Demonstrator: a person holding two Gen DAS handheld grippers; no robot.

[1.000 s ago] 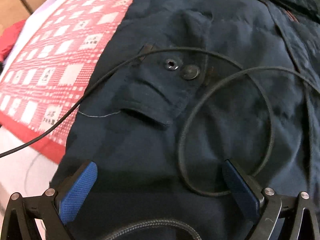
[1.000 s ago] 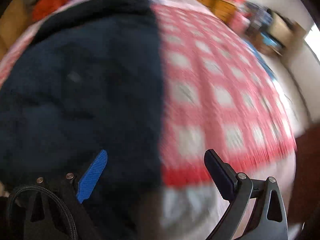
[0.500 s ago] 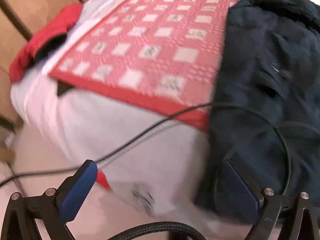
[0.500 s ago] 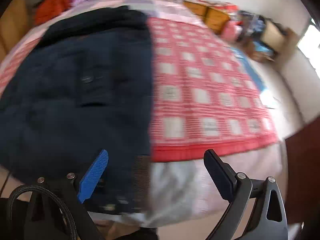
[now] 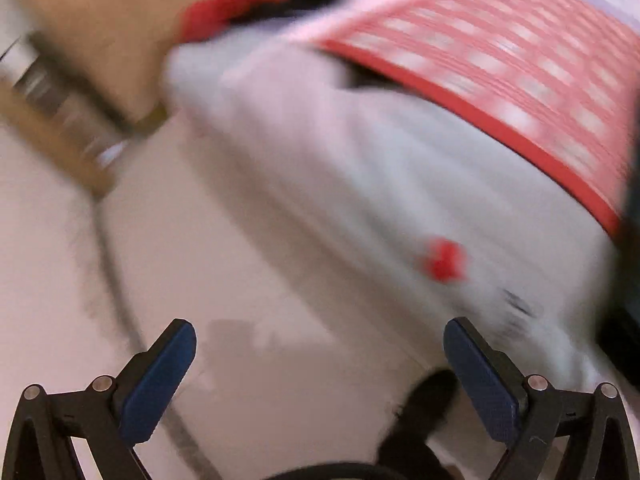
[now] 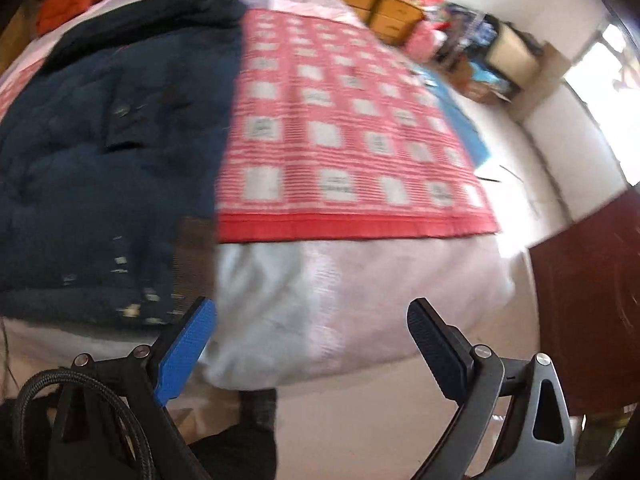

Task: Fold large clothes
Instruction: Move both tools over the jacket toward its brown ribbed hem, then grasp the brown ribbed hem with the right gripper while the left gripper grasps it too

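A large navy padded jacket (image 6: 100, 168) lies spread flat on the bed (image 6: 320, 300), covering the left part of a red-and-white checked mat (image 6: 344, 140) in the right wrist view; its hem reaches the near edge of the mattress and its dark collar (image 6: 160, 20) points toward the far end of the bed. A flapped pocket with snaps (image 6: 132, 120) shows near the middle of the jacket, though motion blur softens the detail. The right gripper (image 6: 312, 320) hangs off the near edge of the bed, above the pale floor (image 6: 380, 420), its blue-padded fingers (image 6: 184, 352) spread wide with nothing between them and clear of the jacket. The left gripper (image 5: 320, 344) is likewise spread wide and holds nothing; its view is heavily blurred and looks at the white side of the mattress (image 5: 360, 200), with the red border of the checked mat (image 5: 500, 92) running along the top and only a dark sliver of the jacket (image 5: 632, 200) at the right edge. A red garment (image 5: 260, 0) lies at the far corner of the bed in that view, and a dark cable (image 5: 116, 272) trails across the floor beside the left gripper. Wooden drawers (image 6: 376, 4) and a clutter of boxes stand against the far wall beyond the bed.
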